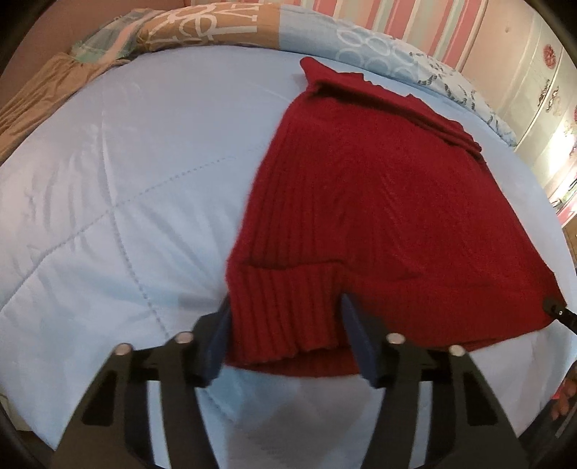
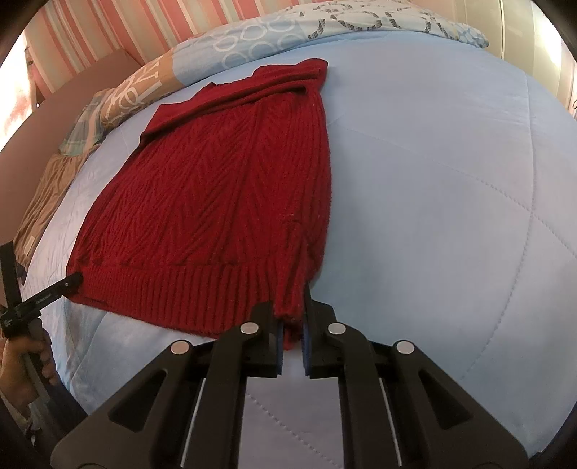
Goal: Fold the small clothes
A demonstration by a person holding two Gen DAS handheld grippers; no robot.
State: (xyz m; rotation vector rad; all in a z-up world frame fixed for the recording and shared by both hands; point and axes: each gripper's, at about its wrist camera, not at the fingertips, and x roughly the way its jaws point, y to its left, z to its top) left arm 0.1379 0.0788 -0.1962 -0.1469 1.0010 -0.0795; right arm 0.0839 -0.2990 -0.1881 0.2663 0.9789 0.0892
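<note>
your right gripper pinches the sweater hem corner, jaws pressed together on the knit; your left gripper straddles the ribbed hem at 6 o'clock, jaws spread, pads beside the wool; sweater lies flat on the quilt

One garment, two grippers, one bed.

One red knit sweater lies on one light blue quilt. Two grippers are at its ribbed hem: the left gripper and the right gripper, one at each near corner. One patterned pillow sits at the head of the bed, with one tan cloth beside it. One hand shows.
</note>
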